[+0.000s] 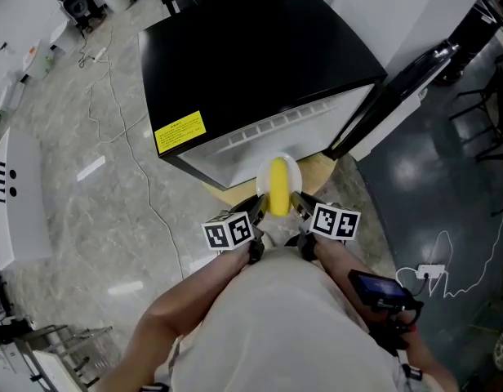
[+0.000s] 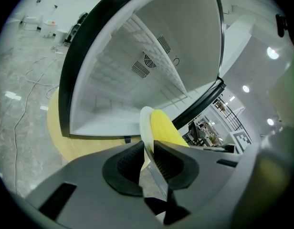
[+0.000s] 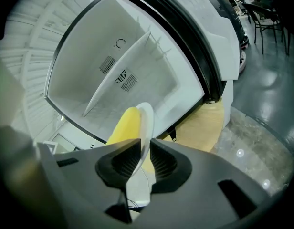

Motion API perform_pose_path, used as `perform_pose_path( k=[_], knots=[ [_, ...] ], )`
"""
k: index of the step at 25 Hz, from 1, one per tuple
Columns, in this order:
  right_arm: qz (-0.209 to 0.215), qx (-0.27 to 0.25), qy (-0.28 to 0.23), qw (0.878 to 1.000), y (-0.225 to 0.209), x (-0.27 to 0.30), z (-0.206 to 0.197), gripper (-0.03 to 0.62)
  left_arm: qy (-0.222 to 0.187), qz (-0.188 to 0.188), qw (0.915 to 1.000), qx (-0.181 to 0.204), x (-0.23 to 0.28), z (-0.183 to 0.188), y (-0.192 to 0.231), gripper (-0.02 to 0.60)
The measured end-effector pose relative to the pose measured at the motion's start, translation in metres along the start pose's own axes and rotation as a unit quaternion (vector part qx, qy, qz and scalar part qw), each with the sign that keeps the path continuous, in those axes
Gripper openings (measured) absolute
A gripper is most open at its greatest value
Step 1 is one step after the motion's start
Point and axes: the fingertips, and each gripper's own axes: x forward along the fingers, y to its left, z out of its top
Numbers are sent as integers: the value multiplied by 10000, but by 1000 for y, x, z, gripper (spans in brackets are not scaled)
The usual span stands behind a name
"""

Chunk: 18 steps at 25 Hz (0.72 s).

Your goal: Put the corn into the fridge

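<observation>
The corn [image 1: 278, 188] lies on a plate [image 1: 291, 167], just before the open fridge [image 1: 251, 64]. The left gripper [image 1: 259, 207] clamps the plate's left rim, the right gripper [image 1: 296, 203] its right.

Corn [image 1: 278, 188]: bright yellow, no pattern.
Plate [image 1: 294, 172]: plain white.
Fridge [image 1: 251, 64]: glossy black shell, white inside, black door seal.
Label [image 1: 180, 131] on fridge: yellow with dark print.
Left claw [image 2: 148, 147], right claw [image 3: 144, 149]: grey bodies, black ribbed pads [image 2: 125, 163].
Marker cubes [image 1: 229, 233]: black-and-white squares.
Floor [image 1: 80, 211]: pale grey marbling on the left, dark grey on the right.
Platform [image 1: 321, 168]: light wood.
</observation>
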Motion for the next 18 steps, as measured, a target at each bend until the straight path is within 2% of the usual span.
perform_pose_path(
  k=[7, 13, 18],
  knots=[
    [109, -72, 371, 9992, -10, 19, -4, 61, -32, 269, 9995, -170, 8, -5, 14, 60],
    [315, -291, 834, 9956, -37, 56, 15, 61, -100, 609, 9972, -414, 45, 2, 35, 60],
    [335, -373, 1018, 9935, -34, 60, 7, 61, -132, 736, 9958, -522, 39, -3, 41, 60]
  ],
)
